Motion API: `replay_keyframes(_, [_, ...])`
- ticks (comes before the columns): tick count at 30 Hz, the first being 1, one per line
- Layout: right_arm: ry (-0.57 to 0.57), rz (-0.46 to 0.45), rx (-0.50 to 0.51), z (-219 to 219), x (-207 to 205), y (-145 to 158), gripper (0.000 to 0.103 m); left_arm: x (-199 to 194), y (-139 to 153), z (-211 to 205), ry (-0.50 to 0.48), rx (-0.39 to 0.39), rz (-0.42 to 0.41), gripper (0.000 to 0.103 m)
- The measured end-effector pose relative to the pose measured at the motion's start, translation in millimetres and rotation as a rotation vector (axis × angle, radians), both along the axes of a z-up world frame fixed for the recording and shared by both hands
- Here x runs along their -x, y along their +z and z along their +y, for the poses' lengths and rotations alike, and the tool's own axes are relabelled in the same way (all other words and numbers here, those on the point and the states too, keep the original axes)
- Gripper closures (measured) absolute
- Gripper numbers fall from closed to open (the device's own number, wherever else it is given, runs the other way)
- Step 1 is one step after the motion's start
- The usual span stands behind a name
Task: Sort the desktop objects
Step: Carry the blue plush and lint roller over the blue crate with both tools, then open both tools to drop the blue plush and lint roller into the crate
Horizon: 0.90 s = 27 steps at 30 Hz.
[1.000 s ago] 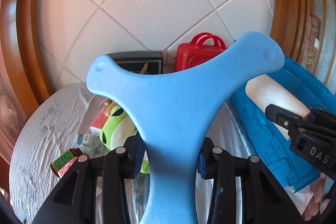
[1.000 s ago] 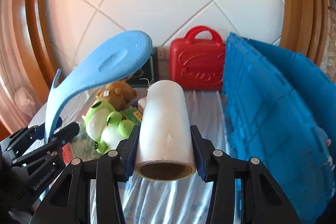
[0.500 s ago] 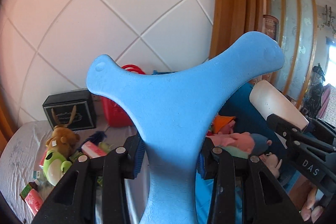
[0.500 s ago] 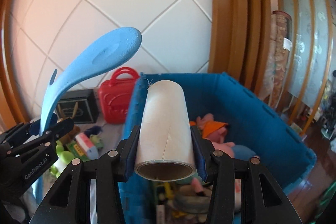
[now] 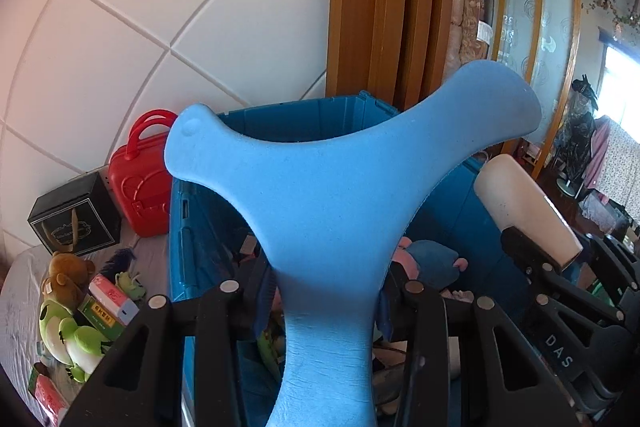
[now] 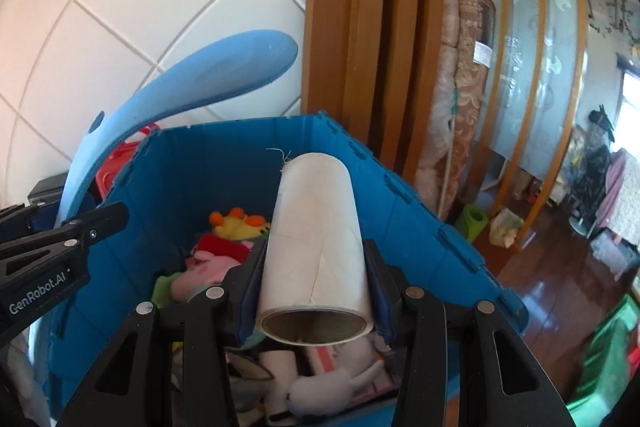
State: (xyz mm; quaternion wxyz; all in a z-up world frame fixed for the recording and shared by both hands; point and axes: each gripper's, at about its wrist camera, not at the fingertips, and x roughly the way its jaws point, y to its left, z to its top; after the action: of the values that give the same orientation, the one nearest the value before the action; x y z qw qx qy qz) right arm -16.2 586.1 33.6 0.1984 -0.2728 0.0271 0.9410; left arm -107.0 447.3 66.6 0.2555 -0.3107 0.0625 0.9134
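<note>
My left gripper (image 5: 326, 291) is shut on a blue three-armed foam boomerang (image 5: 332, 187) and holds it above the blue plastic bin (image 5: 188, 227). The boomerang also shows at the left of the right wrist view (image 6: 192, 83). My right gripper (image 6: 316, 279) is shut on a white paper roll (image 6: 316, 227), held over the blue bin (image 6: 420, 227). The roll also shows at the right of the left wrist view (image 5: 524, 203). The bin holds several plush toys (image 6: 212, 267).
On the grey table left of the bin lie a green frog plush (image 5: 68, 331), a brown plush (image 5: 68, 275), small boxes (image 5: 108, 303), a black box (image 5: 76, 215) and a red toy case (image 5: 140, 187). A tiled wall and wooden frame stand behind.
Both grippers swung to the right, from over the table to over the blue bin, each still holding its object. The bin's inside with plush toys has come into view.
</note>
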Motion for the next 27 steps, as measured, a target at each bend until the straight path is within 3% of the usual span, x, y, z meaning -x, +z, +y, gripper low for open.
replay_keyframes(2, [-0.002,-0.002,0.004,7.7,-0.4,-2.8,0.058,2.9,-6.5,7.8,0.022,0.026,-0.014,0.062])
replay_keyframes(5, [-0.007,-0.003,0.007,19.8,5.5,-5.0,0.057,7.7,-14.9,15.3,0.042,0.087,-0.032,0.050])
replay_keyframes(7, [-0.012,-0.001,0.012,23.5,8.4,-5.7,0.054,9.5,-16.6,15.2,0.043,0.088,-0.042,0.046])
replay_keyframes(9, [-0.023,-0.002,0.003,24.7,10.2,-6.7,0.040,8.7,-14.7,13.3,0.045,0.076,-0.039,0.041])
replay_keyframes(11, [-0.023,0.001,-0.008,23.5,9.8,-7.6,0.021,8.2,-14.3,11.9,0.041,0.081,-0.032,0.028])
replay_keyframes(12, [-0.031,0.002,-0.017,22.4,8.9,-7.3,0.017,7.1,-14.2,11.8,0.030,0.081,-0.033,0.024])
replay_keyframes(14, [-0.048,0.007,-0.032,24.9,7.6,-7.4,0.003,3.8,-13.4,11.8,0.013,0.078,-0.034,0.024])
replay_keyframes(20, [-0.054,0.010,-0.021,25.4,-3.6,-3.3,0.000,-8.9,-12.6,10.0,-0.004,0.091,-0.029,0.024])
replay_keyframes(27, [-0.023,0.017,-0.015,12.4,-20.6,2.5,0.000,-35.3,-3.0,-17.0,0.005,0.057,0.037,0.023])
